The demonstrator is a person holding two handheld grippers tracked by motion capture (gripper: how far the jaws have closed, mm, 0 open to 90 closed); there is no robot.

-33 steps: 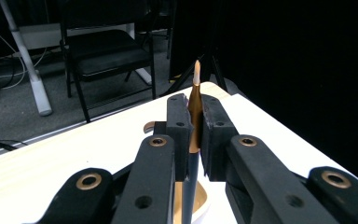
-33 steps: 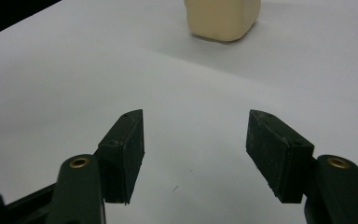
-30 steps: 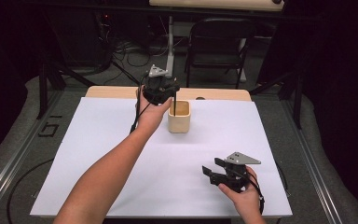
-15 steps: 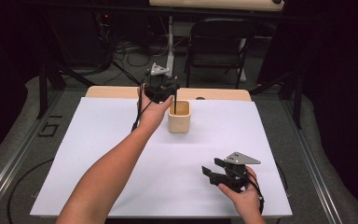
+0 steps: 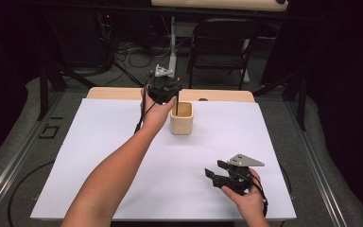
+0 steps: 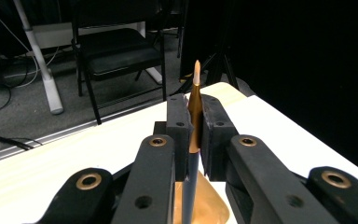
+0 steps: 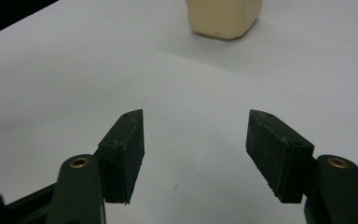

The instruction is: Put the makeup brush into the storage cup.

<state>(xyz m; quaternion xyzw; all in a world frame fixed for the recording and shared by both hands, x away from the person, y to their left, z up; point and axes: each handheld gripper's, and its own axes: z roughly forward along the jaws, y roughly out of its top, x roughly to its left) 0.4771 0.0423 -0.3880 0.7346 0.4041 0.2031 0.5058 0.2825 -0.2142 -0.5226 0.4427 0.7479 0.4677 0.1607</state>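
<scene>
Directly beneath the left claw (image 6: 193, 135), clamped on a slim dark pen with gold tip (image 6: 195, 105), sits the cream square cup (image 5: 181, 118); next, lower and release. The right claw (image 7: 193, 154) gapes empty.

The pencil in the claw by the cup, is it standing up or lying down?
Standing up. The left claw is shut on the pencil; in the high view it hangs straight down into the cup.
</scene>
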